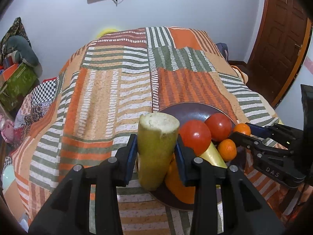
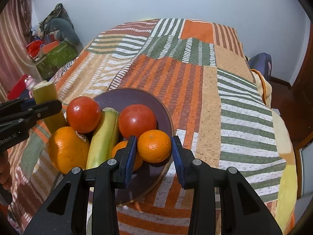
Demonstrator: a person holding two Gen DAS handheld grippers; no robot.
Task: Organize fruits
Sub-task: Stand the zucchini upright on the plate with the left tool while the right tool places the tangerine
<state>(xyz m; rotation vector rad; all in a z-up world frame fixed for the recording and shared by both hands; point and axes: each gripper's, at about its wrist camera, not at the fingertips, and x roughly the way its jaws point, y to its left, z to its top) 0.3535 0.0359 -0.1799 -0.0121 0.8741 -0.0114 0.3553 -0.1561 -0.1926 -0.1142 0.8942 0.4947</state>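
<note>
My left gripper [image 1: 156, 148] is shut on a yellow-green cut stalk piece [image 1: 156, 146] and holds it upright at the left edge of the dark plate [image 1: 187, 111]; it also shows in the right wrist view [image 2: 49, 101]. The plate [image 2: 137, 98] holds two red tomatoes [image 2: 83, 114] [image 2: 137, 121], a second yellow-green piece [image 2: 103, 137], a large orange [image 2: 67, 148] and small oranges. My right gripper [image 2: 153, 146] has its jaws around a small orange [image 2: 154, 145] at the plate's near right edge, with small gaps at the pads.
The plate lies on a bed with a striped orange, green and white cover [image 2: 225, 78]. Boxes and clutter [image 2: 54, 56] stand at the left by the wall. A wooden door [image 1: 283, 39] is at the right.
</note>
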